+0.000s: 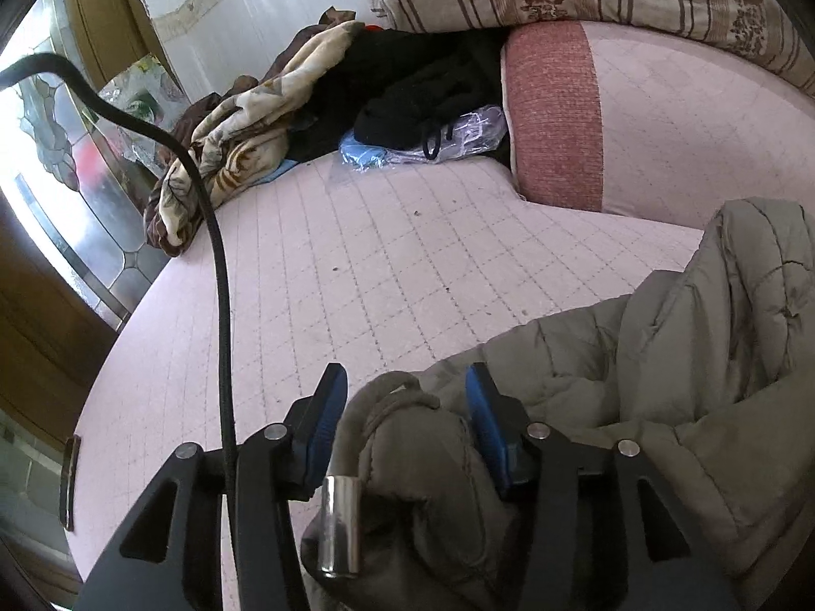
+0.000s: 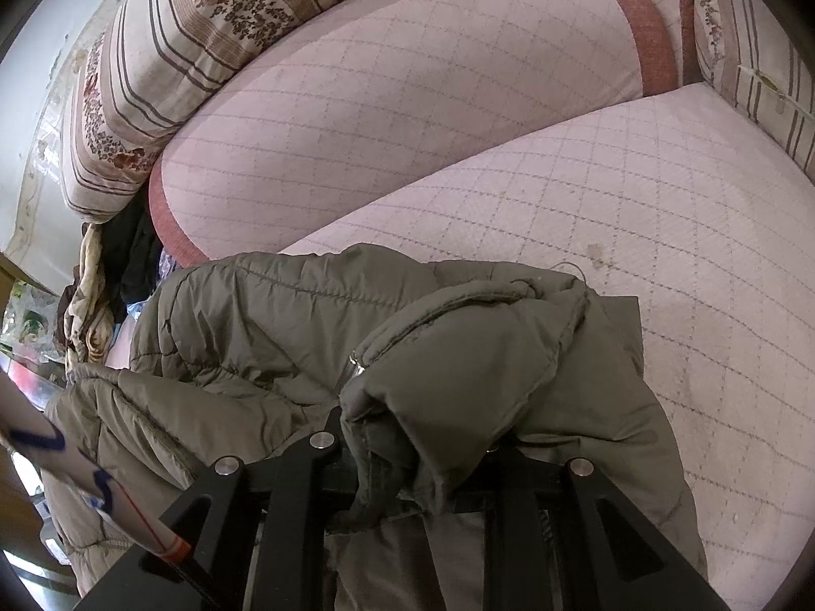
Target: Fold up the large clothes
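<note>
The olive padded jacket (image 2: 458,356) lies bunched on the pink quilted sofa seat (image 1: 356,265), near its front edge, with the backrest cushion (image 2: 407,102) behind it. It is far from folded: the body is heaped in thick rolls, one part is doubled over itself, and no flat panel or squared edge shows in either view. The left gripper (image 1: 407,407) has its blue pads standing apart on either side of a rounded lump of jacket with a cord loop and a metal cord end (image 1: 340,524); the jaws look released, the fabric sitting between them without being pinched. The right gripper (image 2: 417,438) is buried under a fold of the jacket that drapes over its tips; the pads are hidden, but the jaws sit narrow with cloth gathered at them, so it appears clenched on the jacket. I judge the task early: the jacket has been brought onto the seat, and spreading, smoothing, turning in the sleeves and doubling the body all remain. A pile of other clothes (image 1: 244,117) waits at the far end.
</note>
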Tool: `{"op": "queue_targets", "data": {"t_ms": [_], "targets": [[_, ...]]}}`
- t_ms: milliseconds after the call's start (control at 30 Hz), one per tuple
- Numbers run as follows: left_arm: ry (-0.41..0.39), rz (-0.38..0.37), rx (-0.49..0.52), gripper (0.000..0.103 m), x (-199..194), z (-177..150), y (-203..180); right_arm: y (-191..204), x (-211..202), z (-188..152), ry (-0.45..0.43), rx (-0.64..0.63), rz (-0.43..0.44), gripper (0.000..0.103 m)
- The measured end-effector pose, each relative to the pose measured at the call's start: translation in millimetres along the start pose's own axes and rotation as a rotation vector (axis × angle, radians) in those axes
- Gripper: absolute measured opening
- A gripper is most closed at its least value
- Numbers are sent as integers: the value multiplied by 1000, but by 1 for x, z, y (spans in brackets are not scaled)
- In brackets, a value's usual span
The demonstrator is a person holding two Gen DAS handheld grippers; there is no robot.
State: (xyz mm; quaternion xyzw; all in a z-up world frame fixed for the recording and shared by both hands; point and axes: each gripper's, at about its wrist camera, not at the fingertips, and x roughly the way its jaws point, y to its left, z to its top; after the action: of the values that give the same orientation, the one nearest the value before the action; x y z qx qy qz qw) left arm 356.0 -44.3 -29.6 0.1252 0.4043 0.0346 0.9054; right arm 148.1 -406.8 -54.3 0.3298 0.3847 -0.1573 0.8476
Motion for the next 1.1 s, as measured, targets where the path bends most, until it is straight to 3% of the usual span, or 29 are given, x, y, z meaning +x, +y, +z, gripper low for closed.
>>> {"op": "queue_targets", "data": {"t_ms": [200, 300, 500, 567, 667, 733, 900, 1100], "targets": [[-31, 19, 0, 48, -15, 5, 11, -3, -3, 1, -4, 53, 13, 23], [-57, -26, -52, 48, -33, 10, 32, -5, -12, 2, -13, 76, 30, 28], [-88, -74, -154, 49, -64, 16, 74, -4, -34, 2, -42, 86, 52, 47], [-102, -68, -169, 49, -74, 17, 86, -2, -45, 2, -64, 83, 51, 65], [-134, -59, -176, 49, -92, 17, 97, -2, -68, 0, -137, 70, 9, 83], [-147, -74, -168, 49, -105, 16, 100, 1, -88, 0, -172, 49, -8, 84], [-186, -186, -102, 55, -144, 8, 81, 28, -114, -11, -182, -75, -3, 84], [-176, -385, 58, 57, -168, -18, 15, 84, -104, -52, -144, -340, 7, 83]]}}
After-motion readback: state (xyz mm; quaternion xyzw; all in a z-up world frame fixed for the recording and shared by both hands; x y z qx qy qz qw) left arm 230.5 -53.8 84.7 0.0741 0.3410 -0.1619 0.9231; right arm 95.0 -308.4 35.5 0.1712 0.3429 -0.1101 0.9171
